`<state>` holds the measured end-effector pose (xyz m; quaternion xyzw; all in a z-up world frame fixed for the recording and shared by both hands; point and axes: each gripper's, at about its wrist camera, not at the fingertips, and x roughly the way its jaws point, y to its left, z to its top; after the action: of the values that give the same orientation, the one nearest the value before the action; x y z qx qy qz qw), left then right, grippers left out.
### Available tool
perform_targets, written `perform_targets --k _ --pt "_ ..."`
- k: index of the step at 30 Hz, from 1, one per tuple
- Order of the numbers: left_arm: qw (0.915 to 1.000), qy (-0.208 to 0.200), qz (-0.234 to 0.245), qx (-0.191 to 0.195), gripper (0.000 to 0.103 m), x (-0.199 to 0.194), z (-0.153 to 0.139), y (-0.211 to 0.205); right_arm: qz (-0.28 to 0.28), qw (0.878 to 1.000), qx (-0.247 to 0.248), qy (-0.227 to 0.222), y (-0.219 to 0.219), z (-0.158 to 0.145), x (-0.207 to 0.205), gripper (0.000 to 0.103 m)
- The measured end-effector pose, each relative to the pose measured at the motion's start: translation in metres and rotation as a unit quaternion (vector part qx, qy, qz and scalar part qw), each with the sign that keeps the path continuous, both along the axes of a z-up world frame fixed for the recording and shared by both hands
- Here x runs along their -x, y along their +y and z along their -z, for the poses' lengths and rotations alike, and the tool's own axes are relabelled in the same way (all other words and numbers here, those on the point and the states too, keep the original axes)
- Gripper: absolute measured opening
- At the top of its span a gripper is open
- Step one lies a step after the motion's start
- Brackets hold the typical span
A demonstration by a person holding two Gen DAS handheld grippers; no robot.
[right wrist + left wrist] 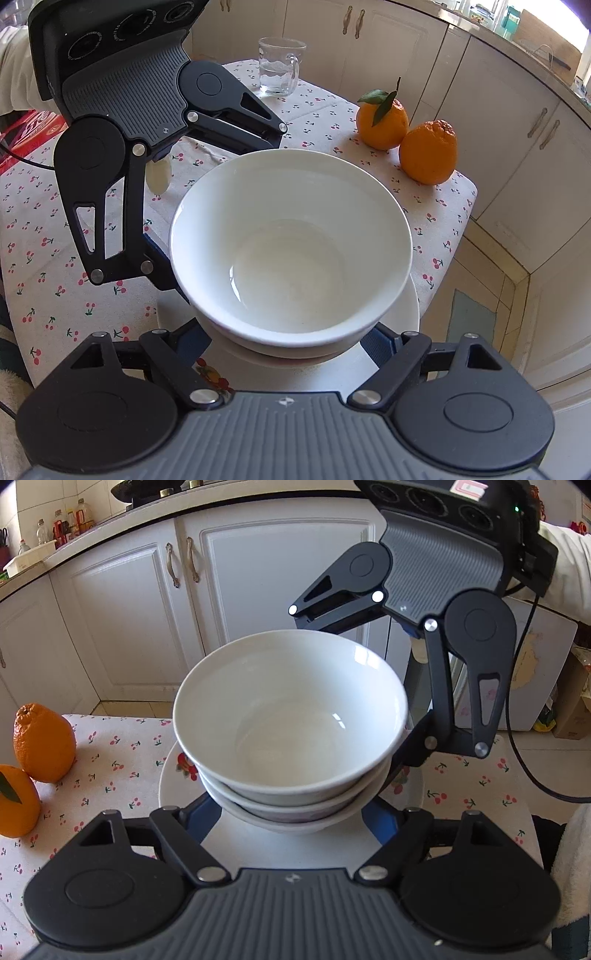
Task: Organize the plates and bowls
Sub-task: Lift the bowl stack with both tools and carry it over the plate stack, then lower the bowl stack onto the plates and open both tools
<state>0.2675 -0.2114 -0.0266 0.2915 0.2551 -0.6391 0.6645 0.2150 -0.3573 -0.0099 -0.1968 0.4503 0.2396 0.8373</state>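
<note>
While nested upright, bowls (290, 716) face up on plate (170, 779).

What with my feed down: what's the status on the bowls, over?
Left gripper and right gripper flank the bowls from opposite sides; fingertips hidden, grip unconfirmed. Three bowls nested on plate. Oranges and glass stand clear.
</note>
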Motion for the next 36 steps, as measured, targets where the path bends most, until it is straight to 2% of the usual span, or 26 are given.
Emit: perform_targets --k 3,10,12,14,16,18,22,26,29,32,34,36 --pt "1.0 0.001 -0.004 0.001 0.082 -0.002 -0.002 -0.001 0.006 1.0 -0.01 0.002 -0.003 -0.001 -0.002 0.089" --pt "0.9996 -0.024 -0.013 0.004 0.083 0.006 -0.002 0.001 0.021 0.999 -0.029 0.009 -0.009 0.002 -0.005 0.089" --pt "0.9994 -0.024 -0.024 0.004 0.09 0.007 -0.003 0.001 0.023 0.999 -0.028 0.008 -0.008 0.002 -0.004 0.091" --pt "0.9993 -0.018 -0.032 0.005 0.091 0.01 -0.006 0.004 0.023 0.999 -0.029 0.007 -0.007 0.002 -0.003 0.099" --pt "0.9988 -0.03 -0.038 0.005 0.092 0.017 -0.009 0.008 0.028 0.999 -0.026 0.005 -0.003 0.001 -0.001 0.102" --pt "0.9976 -0.051 -0.047 0.008 0.096 0.028 -0.013 0.015 0.034 0.999 -0.019 -0.001 0.0 0.0 0.004 0.102" --pt "0.994 -0.064 -0.087 0.023 0.098 0.048 -0.023 0.034 0.055 0.998 -0.017 -0.014 0.006 -0.005 0.021 0.103" --pt "0.9824 -0.075 -0.161 0.056 0.1 0.073 -0.033 0.053 0.102 0.994 -0.02 -0.036 0.017 -0.019 0.048 0.103" --pt "0.9676 -0.074 -0.222 0.095 0.103 0.094 -0.041 0.069 0.169 0.984 -0.009 -0.053 0.029 -0.025 0.071 0.103" --pt "0.9473 -0.075 -0.287 0.121 0.103 0.113 -0.048 0.079 0.268 0.96 0.001 -0.074 0.038 -0.029 0.094 0.103" --pt "0.9334 -0.079 -0.322 0.137 0.103 0.125 -0.055 0.085 0.334 0.938 -0.013 -0.089 0.041 -0.032 0.109 0.103" --pt "0.9249 -0.068 -0.341 0.153 0.103 0.132 -0.062 0.091 0.378 0.919 -0.039 -0.106 0.042 -0.037 0.124 0.103"
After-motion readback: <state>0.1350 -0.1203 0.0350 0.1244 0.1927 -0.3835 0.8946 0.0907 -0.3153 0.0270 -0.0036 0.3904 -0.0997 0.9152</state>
